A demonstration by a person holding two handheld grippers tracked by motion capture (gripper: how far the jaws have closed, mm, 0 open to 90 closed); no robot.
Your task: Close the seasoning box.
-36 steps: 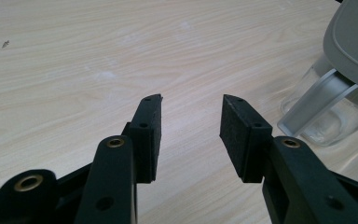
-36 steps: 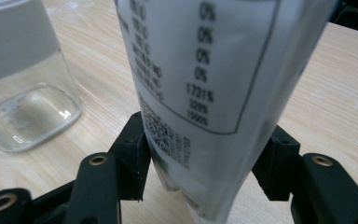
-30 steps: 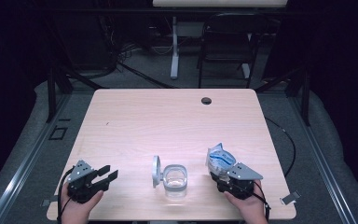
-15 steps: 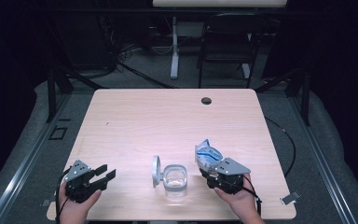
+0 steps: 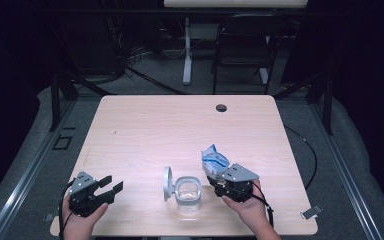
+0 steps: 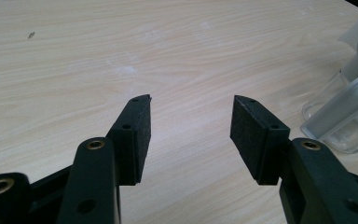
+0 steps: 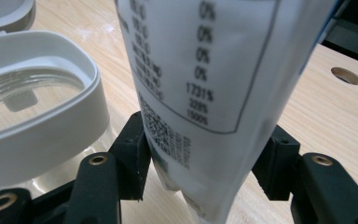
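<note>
Jaws of the left gripper (image 5: 111, 184) stand wide apart with nothing between them, having just been opening; in the left gripper view (image 6: 190, 121) only bare wood lies between the two black pads. This gripper sits at the near left corner of the table (image 5: 145, 125), held in the person's left hand (image 5: 80, 220), and points toward the jar.

The right gripper (image 5: 219, 179) is clamped on a white and blue pouch (image 5: 213, 159), which stands upright above it near the front edge, right of the middle. In the right gripper view (image 7: 205, 154) the pads press on both sides of the pouch's (image 7: 214, 70) lower part, and its printed label with a column of percentages faces the camera. The right hand (image 5: 245, 207) holds this gripper from below.

A clear jar (image 5: 188, 193) with a white rim stands on the table close to the front edge, about midway along it, just beside the right gripper and well apart from the left one. Its white lid (image 5: 167, 183) is flipped open and stands on edge at the jar's left side. The jar's open mouth (image 7: 28, 93) shows next to the pouch in the right gripper view. A small dark round hole (image 5: 221, 107) sits near the far edge.
</note>
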